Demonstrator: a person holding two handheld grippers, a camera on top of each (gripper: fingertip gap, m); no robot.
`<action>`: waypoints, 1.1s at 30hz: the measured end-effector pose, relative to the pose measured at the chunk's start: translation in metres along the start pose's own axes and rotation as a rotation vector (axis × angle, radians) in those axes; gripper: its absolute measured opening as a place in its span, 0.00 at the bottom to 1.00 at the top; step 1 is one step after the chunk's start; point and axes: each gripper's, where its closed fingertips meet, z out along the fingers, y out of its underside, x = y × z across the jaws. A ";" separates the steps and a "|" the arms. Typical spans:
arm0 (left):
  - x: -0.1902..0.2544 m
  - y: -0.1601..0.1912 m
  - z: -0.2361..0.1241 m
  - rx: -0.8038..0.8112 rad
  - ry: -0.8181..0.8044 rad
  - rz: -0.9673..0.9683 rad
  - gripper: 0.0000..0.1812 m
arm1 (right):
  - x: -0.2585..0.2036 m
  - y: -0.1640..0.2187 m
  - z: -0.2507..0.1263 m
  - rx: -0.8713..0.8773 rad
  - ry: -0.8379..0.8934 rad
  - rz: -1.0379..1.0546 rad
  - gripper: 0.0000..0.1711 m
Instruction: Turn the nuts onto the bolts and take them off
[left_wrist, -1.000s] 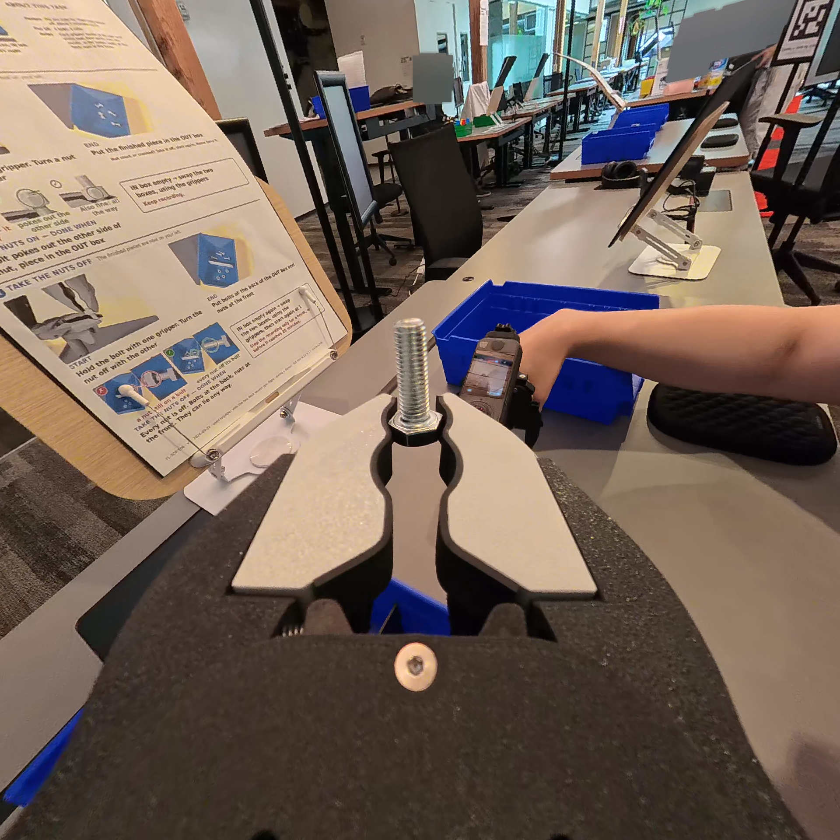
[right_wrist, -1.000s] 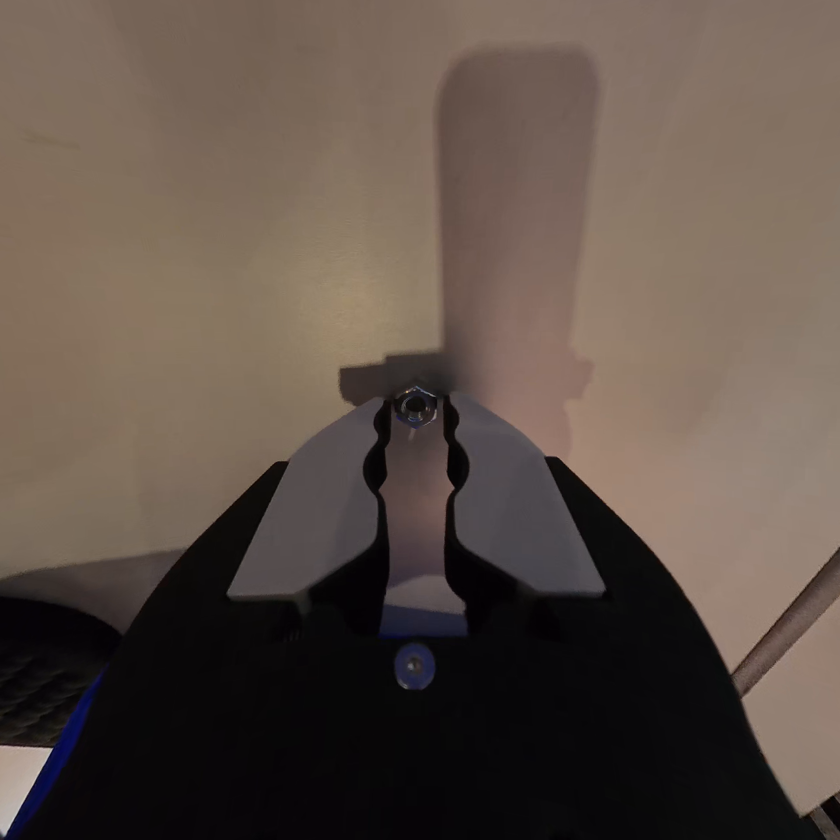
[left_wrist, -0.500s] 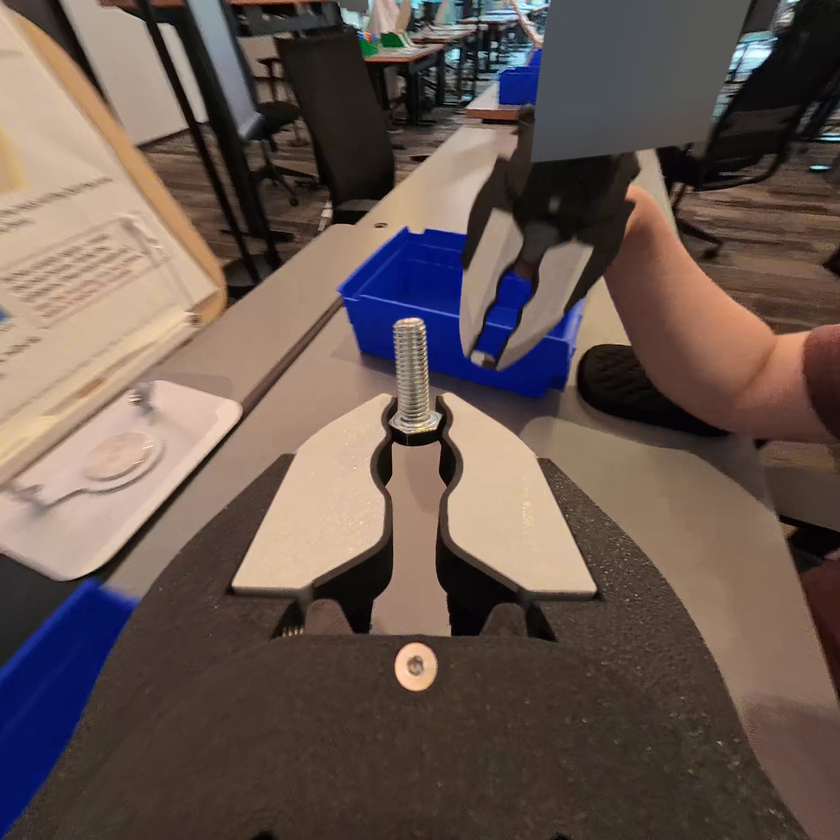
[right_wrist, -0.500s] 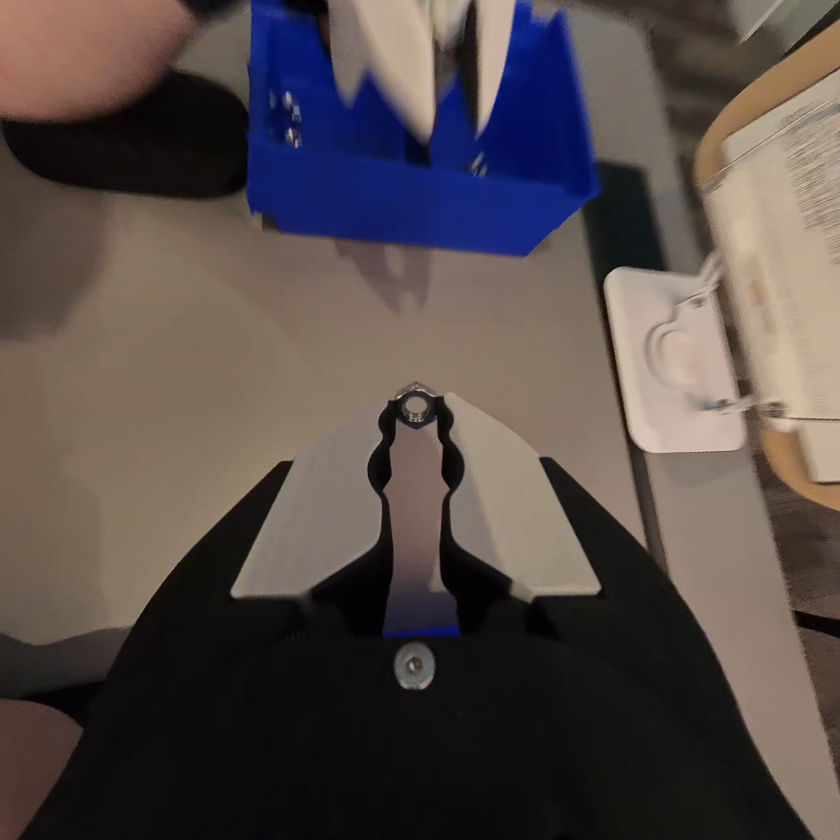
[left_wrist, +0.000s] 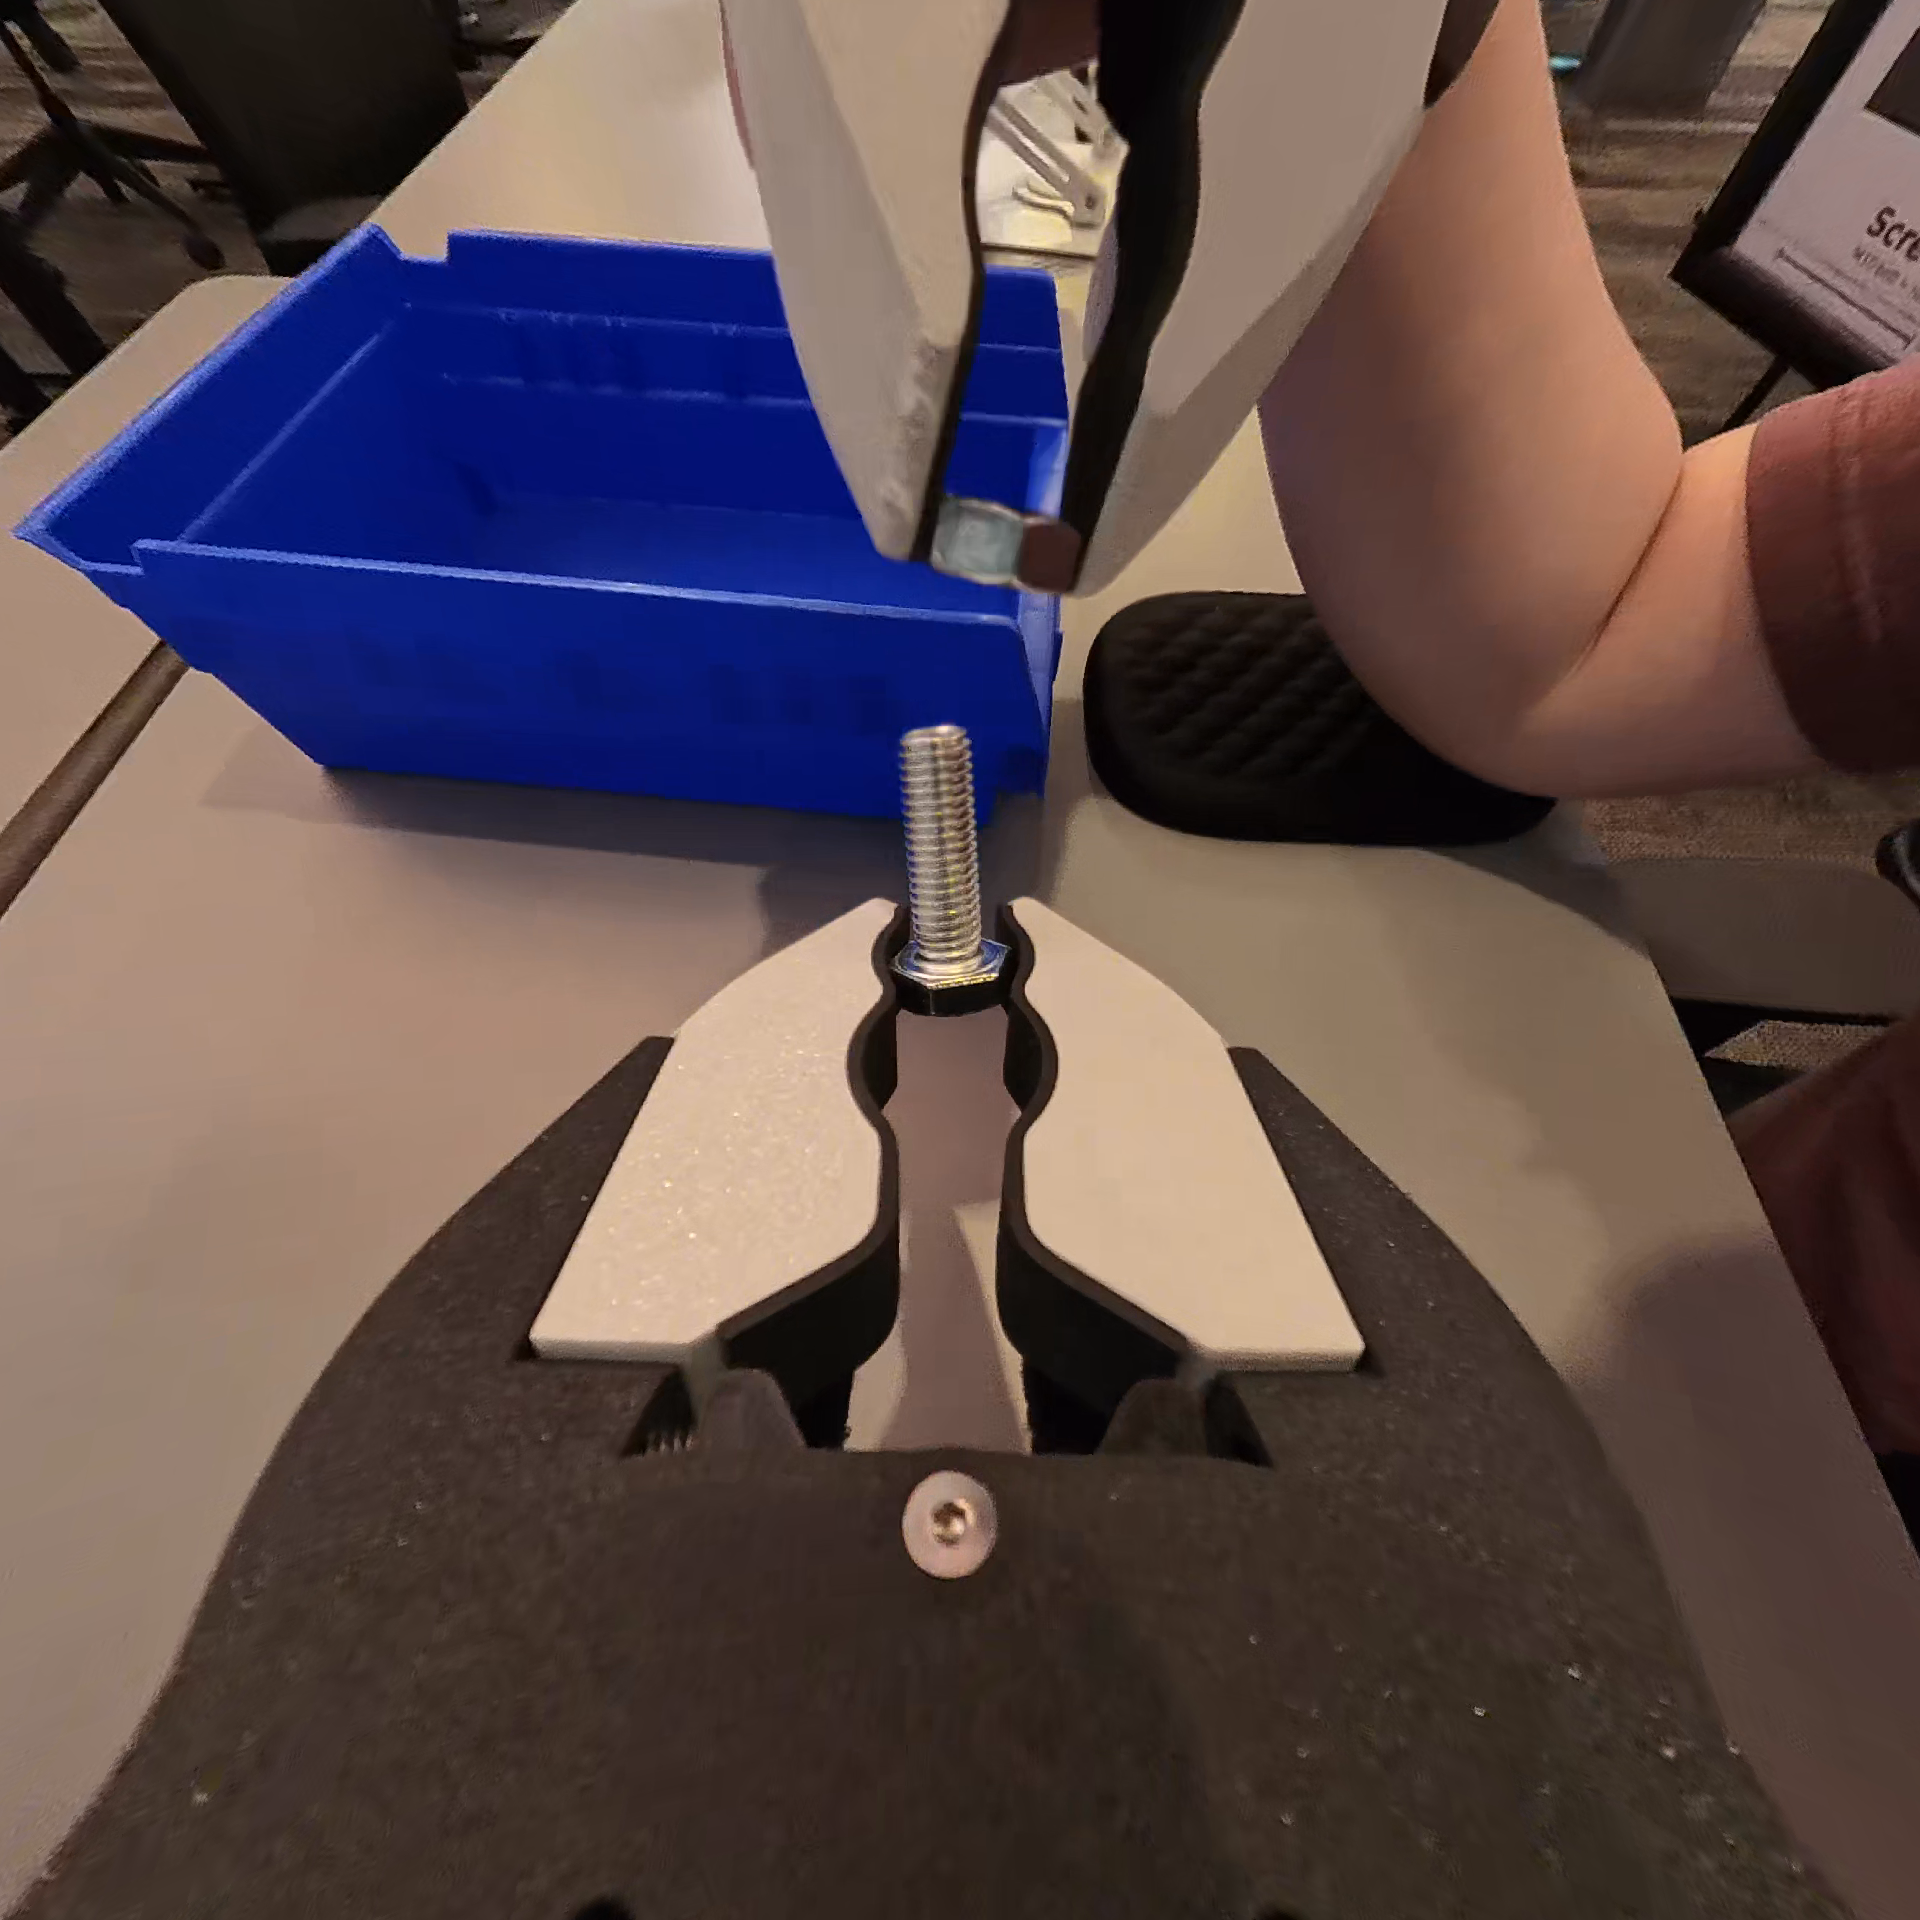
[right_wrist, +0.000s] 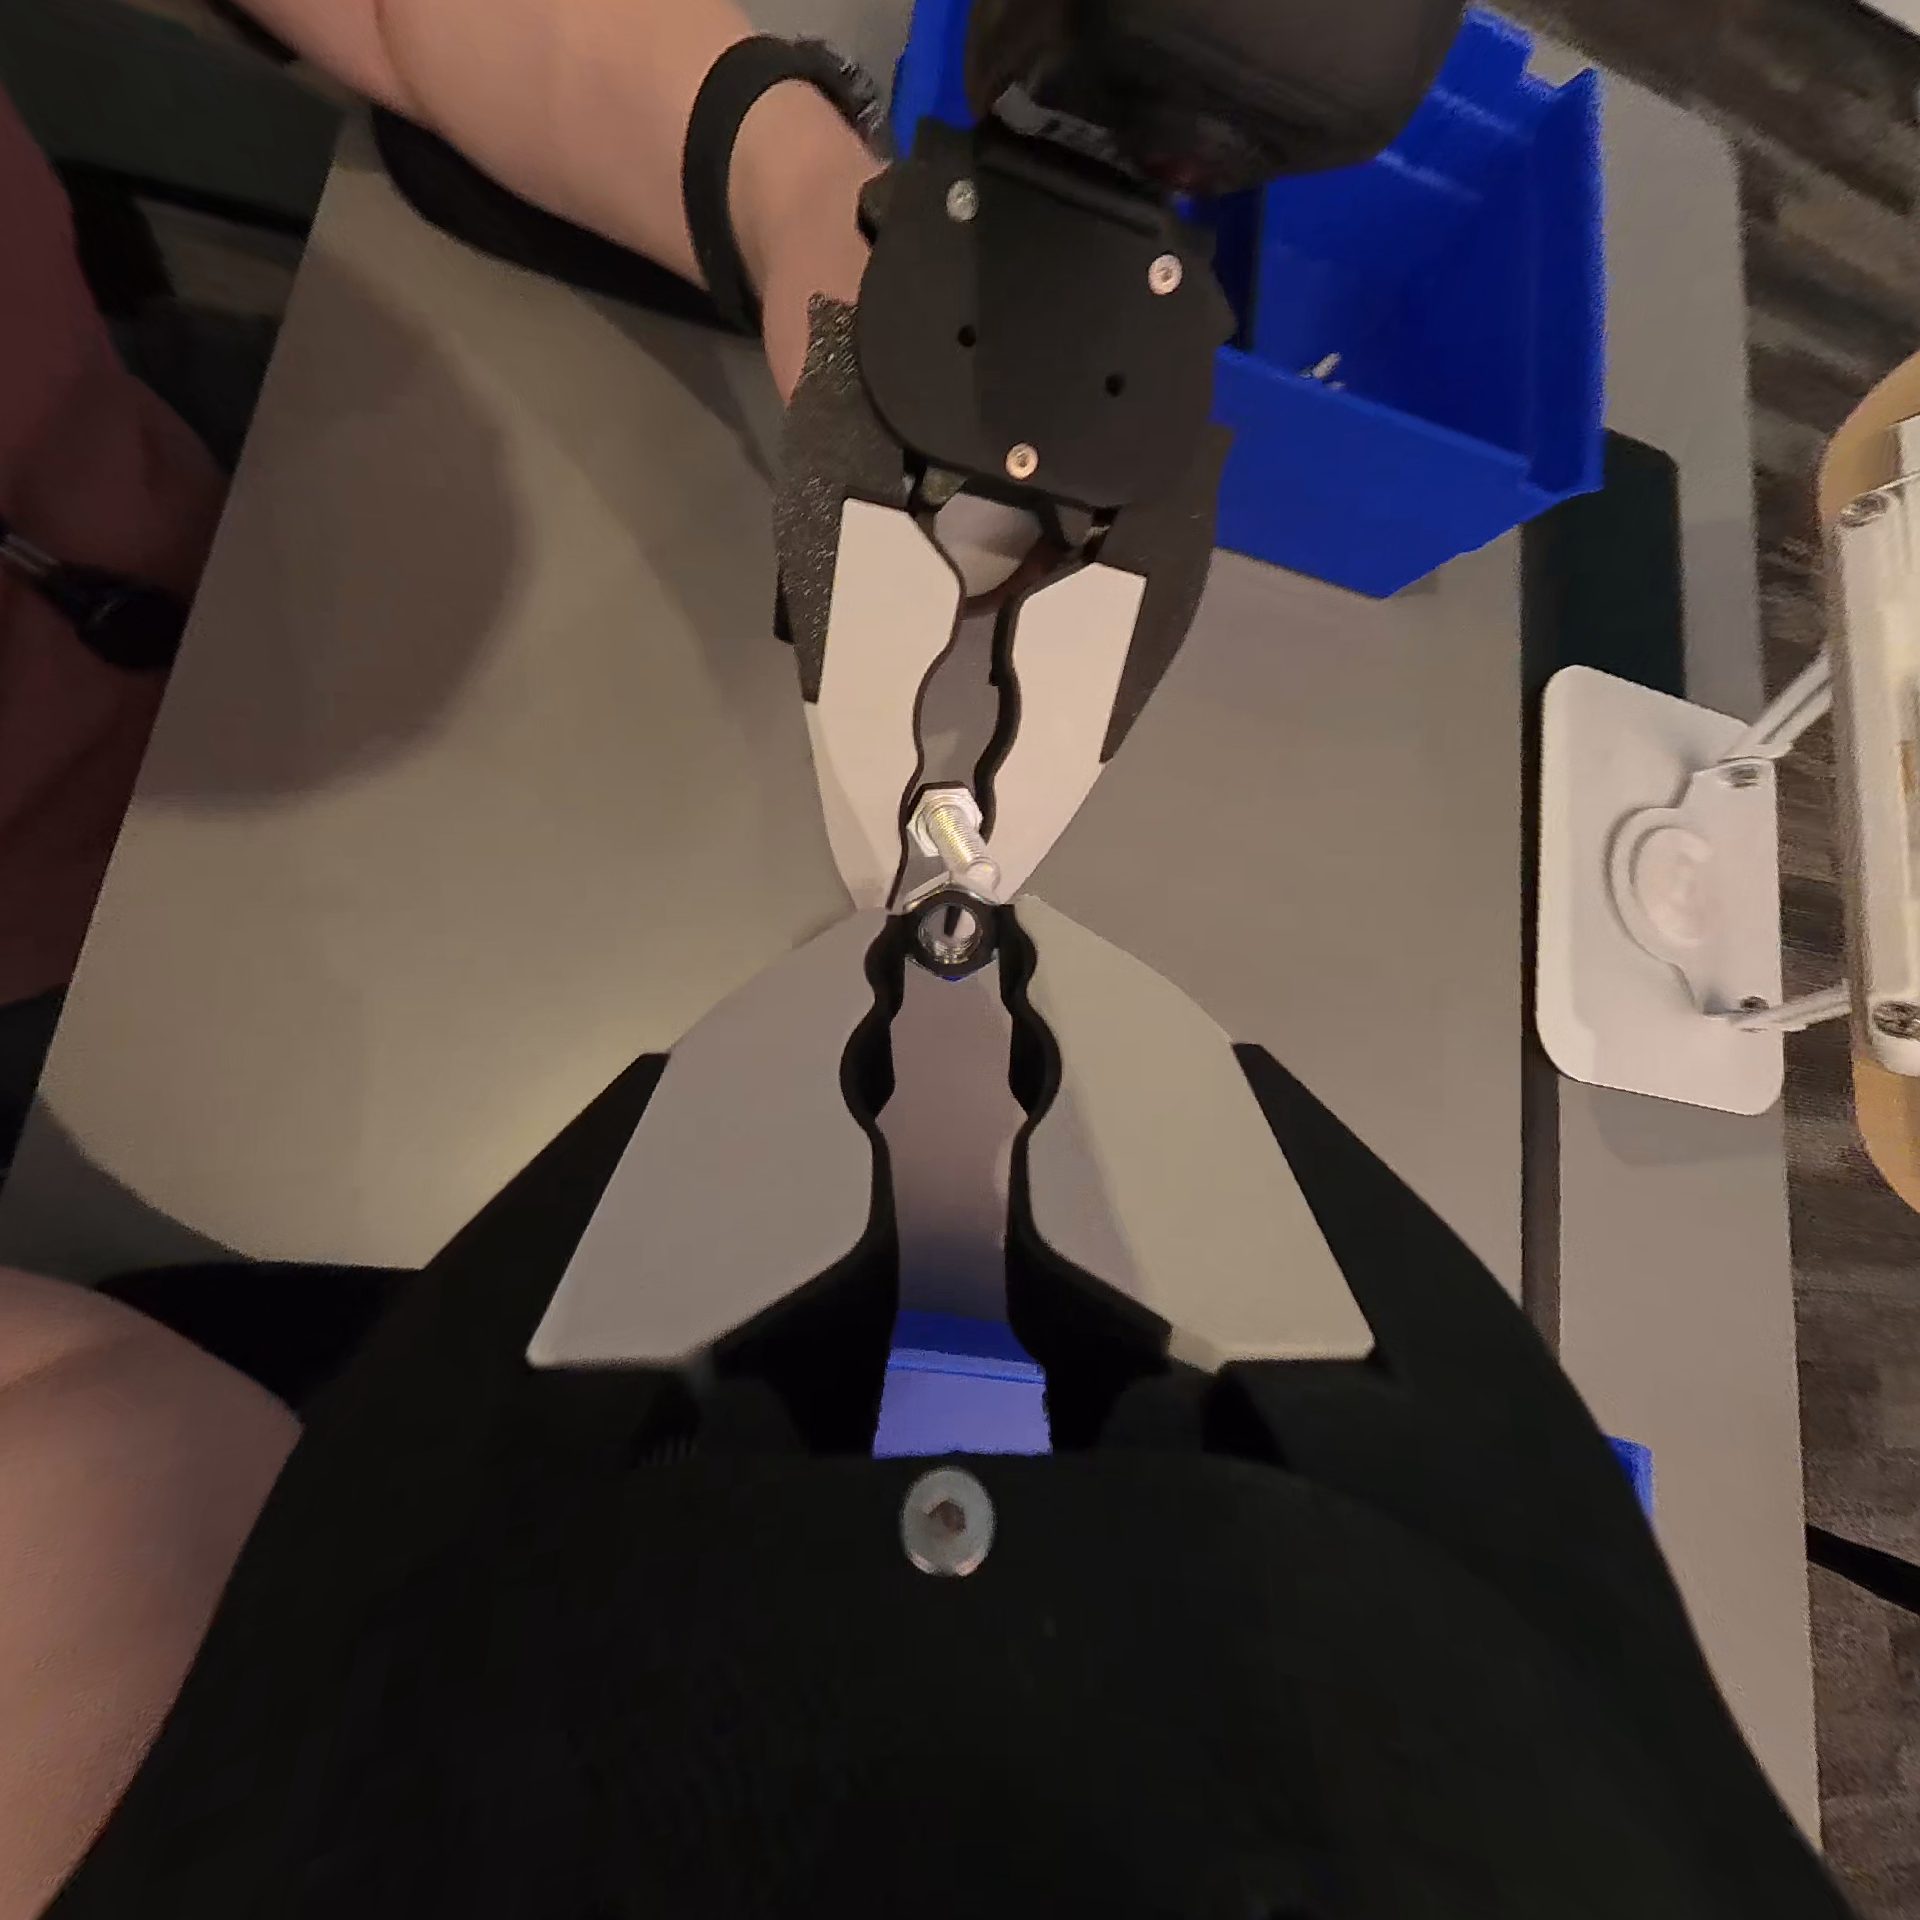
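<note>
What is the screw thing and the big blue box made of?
The bolt looks like shiny silvery metal, probably steel with a bright coating: light glints off its threads. The nut in the right claw looks the same. The blue bin seems to be hard plastic: even colour, smooth moulded walls.

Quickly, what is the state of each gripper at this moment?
Left gripper: closed on the bolt, gripped at its head, thread upright.
Right gripper: closed on the nut, above the bolt, not yet on it.

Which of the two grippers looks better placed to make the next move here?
Right, probably: the right gripper holds the nut above the bolt, which the left gripper grips upright by its head, so lowering the nut seems likeliest.
</note>
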 end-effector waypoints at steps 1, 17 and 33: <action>0.000 0.001 0.000 -0.005 0.004 0.002 0.08 | -0.001 0.001 0.001 -0.003 -0.007 -0.009 0.11; 0.018 0.003 -0.002 -0.037 0.070 0.117 0.08 | -0.017 -0.004 0.016 -0.038 -0.088 -0.091 0.11; 0.020 0.002 -0.004 -0.031 0.072 0.115 0.08 | -0.017 -0.009 0.018 -0.045 -0.087 -0.065 0.11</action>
